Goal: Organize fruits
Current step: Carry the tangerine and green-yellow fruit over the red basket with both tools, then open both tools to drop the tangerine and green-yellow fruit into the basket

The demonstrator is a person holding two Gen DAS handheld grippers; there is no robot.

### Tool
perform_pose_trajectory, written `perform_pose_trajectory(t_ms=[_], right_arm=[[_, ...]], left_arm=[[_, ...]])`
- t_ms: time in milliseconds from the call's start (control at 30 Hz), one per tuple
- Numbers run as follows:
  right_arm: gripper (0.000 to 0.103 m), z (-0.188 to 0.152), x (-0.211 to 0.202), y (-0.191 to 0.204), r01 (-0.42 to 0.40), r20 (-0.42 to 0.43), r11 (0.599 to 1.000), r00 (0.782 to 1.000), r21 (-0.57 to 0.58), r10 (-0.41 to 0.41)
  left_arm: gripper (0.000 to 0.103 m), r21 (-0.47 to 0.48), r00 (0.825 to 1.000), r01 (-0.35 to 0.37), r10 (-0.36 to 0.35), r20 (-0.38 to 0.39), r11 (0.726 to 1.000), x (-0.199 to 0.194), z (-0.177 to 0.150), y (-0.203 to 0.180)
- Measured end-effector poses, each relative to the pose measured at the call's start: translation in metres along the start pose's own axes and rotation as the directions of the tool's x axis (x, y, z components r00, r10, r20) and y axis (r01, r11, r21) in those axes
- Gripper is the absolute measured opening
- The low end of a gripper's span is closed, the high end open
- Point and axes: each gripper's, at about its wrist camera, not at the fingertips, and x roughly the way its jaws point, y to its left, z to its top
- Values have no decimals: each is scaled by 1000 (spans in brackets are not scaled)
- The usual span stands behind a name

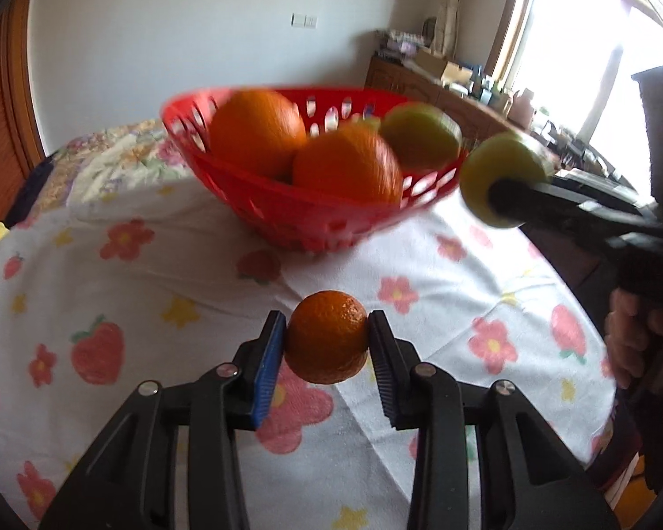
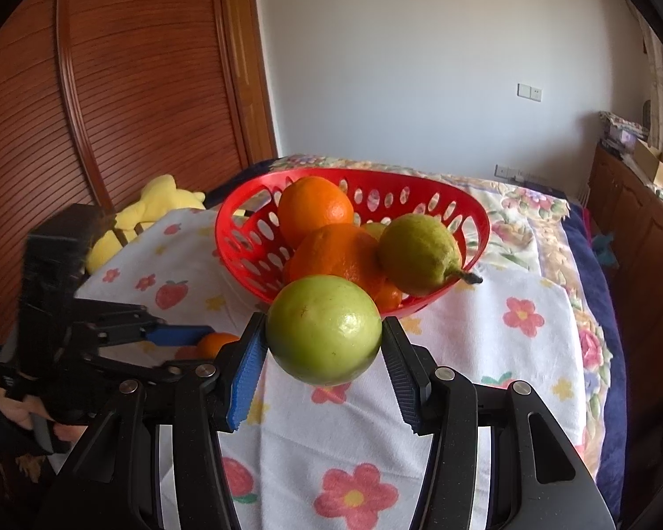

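A red basket (image 2: 243, 238) at frame centre on the flowered cloth (image 2: 530, 353) holds two oranges (image 2: 314, 207), one pear (image 2: 415, 251) and perhaps more, partly hidden. The right gripper (image 2: 325, 353) fingers clamp one green apple (image 2: 325, 331); the left gripper (image 1: 327, 344) fingers clamp one mandarin (image 1: 327, 342). The heaped basket could tip or spill as fruit is added.

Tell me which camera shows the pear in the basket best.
The right wrist view: the pear is sharp, stem showing, leaning on the rim of the red basket beside the oranges. In the left wrist view it is only a motion-blurred green shape, half hidden.
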Motion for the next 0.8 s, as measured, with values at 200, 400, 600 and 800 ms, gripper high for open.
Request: perform_pose_trajectory(t_ms=[200,400,600,800], right_arm=[[53,23,5,-4,-8,35,1000,999,-8,8],[53,54,23,-15,-4,60,1000,998,4,4],[53,74,52,-25,27,42,1000,999,1,-27],[53,82,75,-32,45,12,999,999,3,-45]], left_arm=[[36,16,993,-12,11,115,1000,-47,31,3],[36,13,984,-42,39,176,999,-53,66,18],[36,0,983,-62,61,172,998,-26,87,29],[36,0,985,-78,77,155,997,-7,91,28]])
